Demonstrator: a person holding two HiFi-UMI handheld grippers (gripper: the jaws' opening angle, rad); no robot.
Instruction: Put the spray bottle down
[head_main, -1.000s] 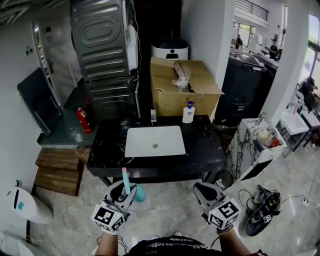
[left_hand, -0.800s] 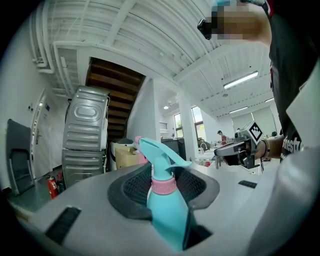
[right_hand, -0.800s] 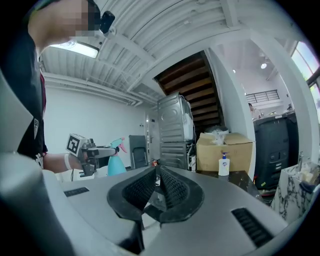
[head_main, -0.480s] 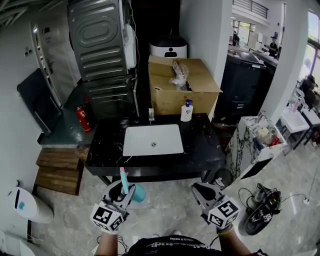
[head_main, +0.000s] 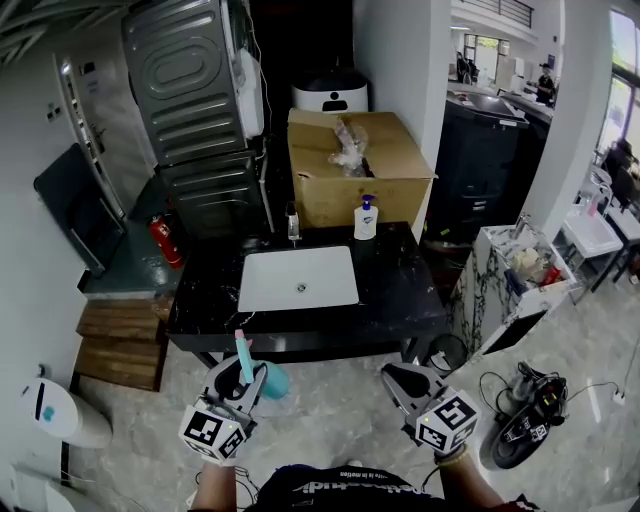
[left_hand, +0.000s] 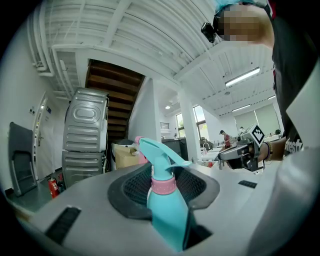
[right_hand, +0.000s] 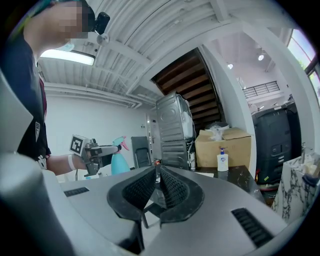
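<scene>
A teal spray bottle (left_hand: 166, 212) with a pink collar and pink nozzle tip stands upright between the jaws of my left gripper (left_hand: 165, 189), which is shut on its body. In the head view the bottle (head_main: 274, 383) and left gripper (head_main: 243, 384) hang over the floor just in front of the black marble counter (head_main: 400, 292). My right gripper (head_main: 403, 380) is level beside it, also short of the counter. Its pads meet with nothing between them (right_hand: 158, 175). From the right gripper view the bottle (right_hand: 119, 161) shows at the left.
A white sink (head_main: 298, 278) is set in the counter, with a soap dispenser (head_main: 366, 218) at its back edge. Behind stand a cardboard box (head_main: 355, 170) and stacked grey machines (head_main: 195, 110). A fire extinguisher (head_main: 165, 240), a white bin (head_main: 55, 415) and floor cables (head_main: 525, 425) flank the counter.
Both grippers and the head camera have drifted a little forward towards the counter. The bottle stays in the left grip and the right jaws stay closed.
</scene>
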